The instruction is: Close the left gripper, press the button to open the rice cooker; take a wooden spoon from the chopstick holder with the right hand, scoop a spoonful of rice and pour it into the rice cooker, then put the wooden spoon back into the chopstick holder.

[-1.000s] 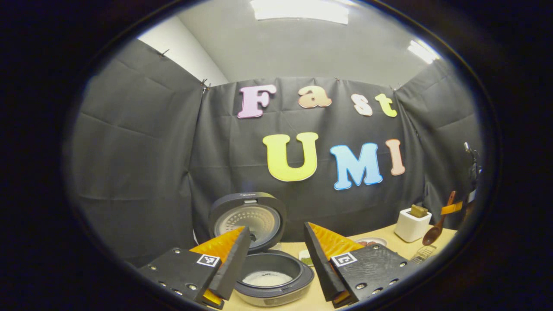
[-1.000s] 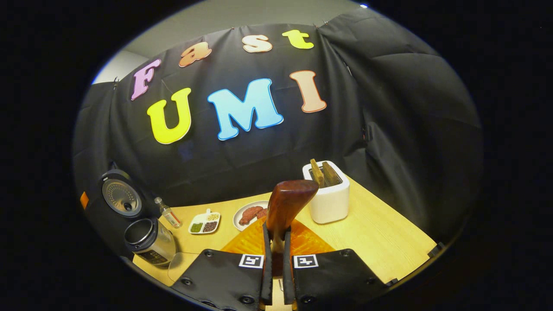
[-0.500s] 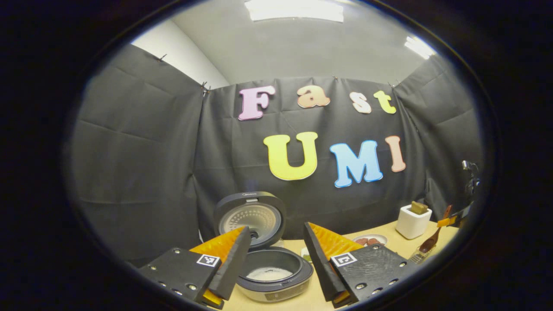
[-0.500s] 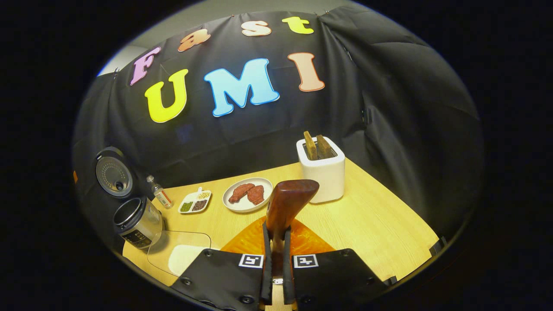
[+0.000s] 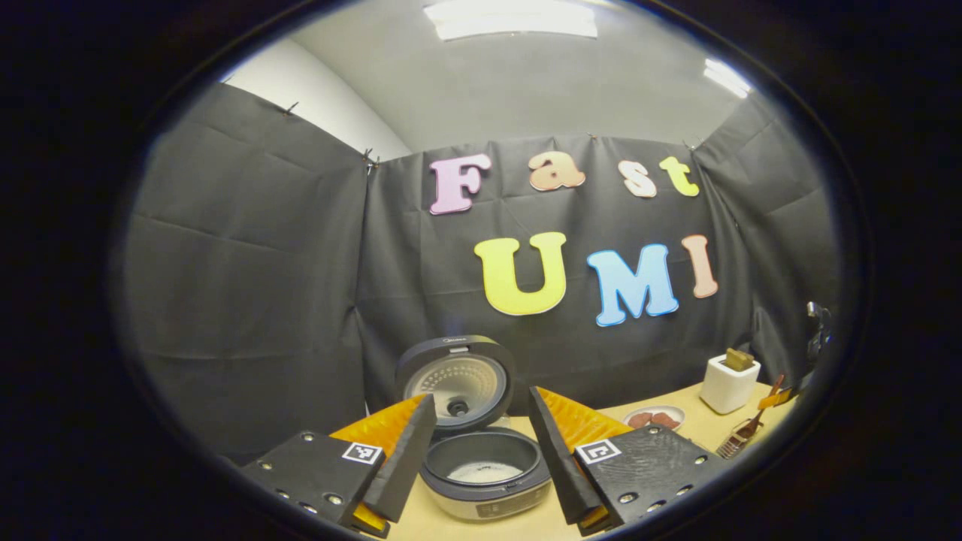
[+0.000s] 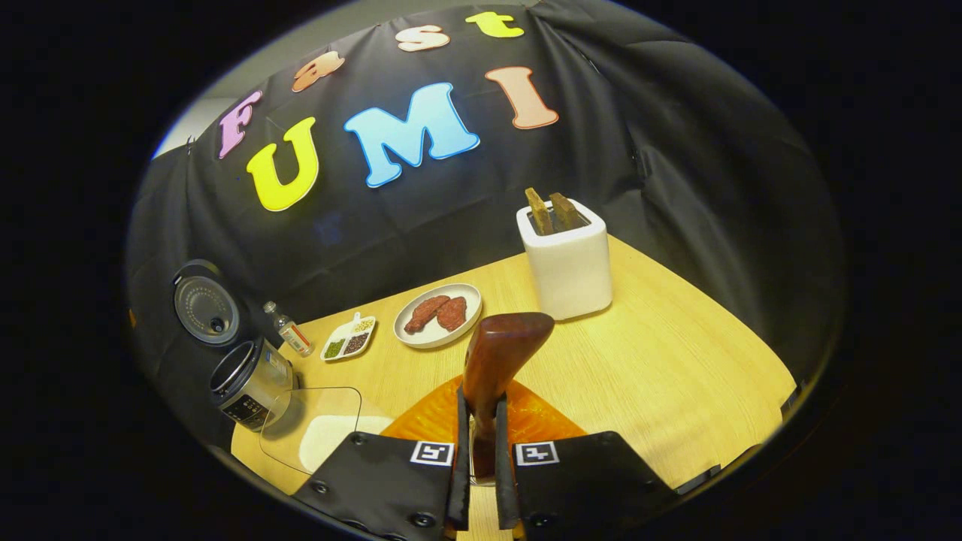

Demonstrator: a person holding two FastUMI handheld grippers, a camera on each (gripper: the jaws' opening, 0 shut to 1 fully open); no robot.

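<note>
Seen from the left gripper view, the left gripper (image 5: 481,458) has its fingers spread wide with nothing between them. The rice cooker (image 5: 487,475) stands just ahead in the gap between the fingers, its lid (image 5: 455,382) swung up, a layer of white rice (image 5: 485,472) lying at the bottom of the pot. Over the last second this cooker has slid a little to the right in the view and sits more squarely between the fingers, so the left hand seems only to drift. Its button press is plainly done.

Far off to the right of those fingers, at the tabletop's (image 5: 699,432) edge, the right gripper (image 5: 782,394) has sunk lower than it was a second ago, and the wooden spoon it carries reaches down toward a wire rack (image 5: 738,442), probably the chopstick holder.

In the right gripper view, the right gripper's fingers (image 6: 457,458) are pressed together on the handle of the wooden spoon (image 6: 497,368), whose bowl rises straight ahead of them. The plate of meat (image 6: 438,314) and the white toaster (image 6: 567,257) beyond the spoon have dropped lower and grown larger, which matches the hand lowering and tilting forward. A clear container of rice (image 6: 319,436) lies just left of the fingers, the cooker farther left.

With rice already in the pot, I judge the spoon is being returned to the holder; the holder itself lies below this camera's sight.
</note>
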